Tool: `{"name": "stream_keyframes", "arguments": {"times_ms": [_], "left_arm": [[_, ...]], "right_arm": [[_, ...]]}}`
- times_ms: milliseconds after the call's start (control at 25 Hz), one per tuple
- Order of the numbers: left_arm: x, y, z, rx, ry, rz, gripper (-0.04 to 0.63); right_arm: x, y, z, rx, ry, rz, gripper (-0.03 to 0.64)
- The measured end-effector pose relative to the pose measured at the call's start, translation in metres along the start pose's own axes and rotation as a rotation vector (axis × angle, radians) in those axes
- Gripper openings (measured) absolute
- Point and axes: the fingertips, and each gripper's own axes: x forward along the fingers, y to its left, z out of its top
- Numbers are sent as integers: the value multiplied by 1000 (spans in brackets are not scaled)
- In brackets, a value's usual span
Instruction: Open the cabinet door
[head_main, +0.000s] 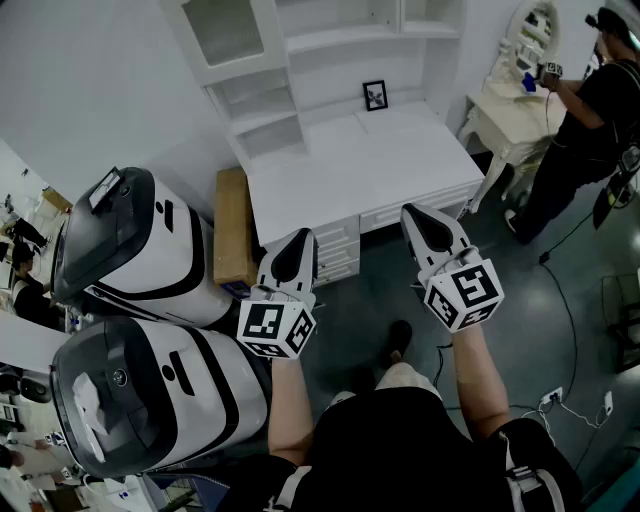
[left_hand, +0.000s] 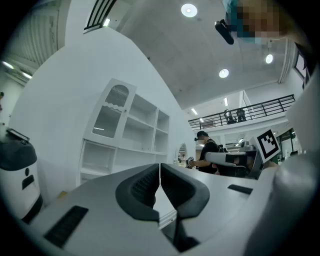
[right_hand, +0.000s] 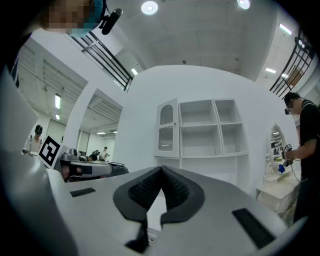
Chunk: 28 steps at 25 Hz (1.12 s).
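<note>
The white cabinet stands ahead of me, a desk with drawers below and a shelf unit on top. Its glazed door is at the upper left of the shelves and stands closed; it also shows in the left gripper view as the arched door and in the right gripper view as the door. My left gripper is held level in front of the drawers, well short of the door, jaws shut on nothing. My right gripper is beside it, also shut and holding nothing.
Two large white-and-black machines stand close on my left. A wooden box sits between them and the cabinet. A small picture frame stands on the desk. A person works at a white dressing table on the right.
</note>
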Motion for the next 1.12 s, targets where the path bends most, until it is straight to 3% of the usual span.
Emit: {"name": "stream_keyframes", "arguments": {"times_ms": [320, 560, 920, 1120], "left_arm": [[16, 20, -5, -11, 13, 7, 28], [50, 25, -14, 0, 42, -3, 28], [133, 29, -3, 52, 61, 9, 28], [181, 31, 5, 69, 51, 51, 28]], "right_arm": [[24, -3, -2, -17, 6, 11, 14], [45, -30, -8, -10, -26, -28, 17], [94, -107, -7, 93, -53, -9, 17], [125, -147, -3, 102, -55, 66, 17]]}}
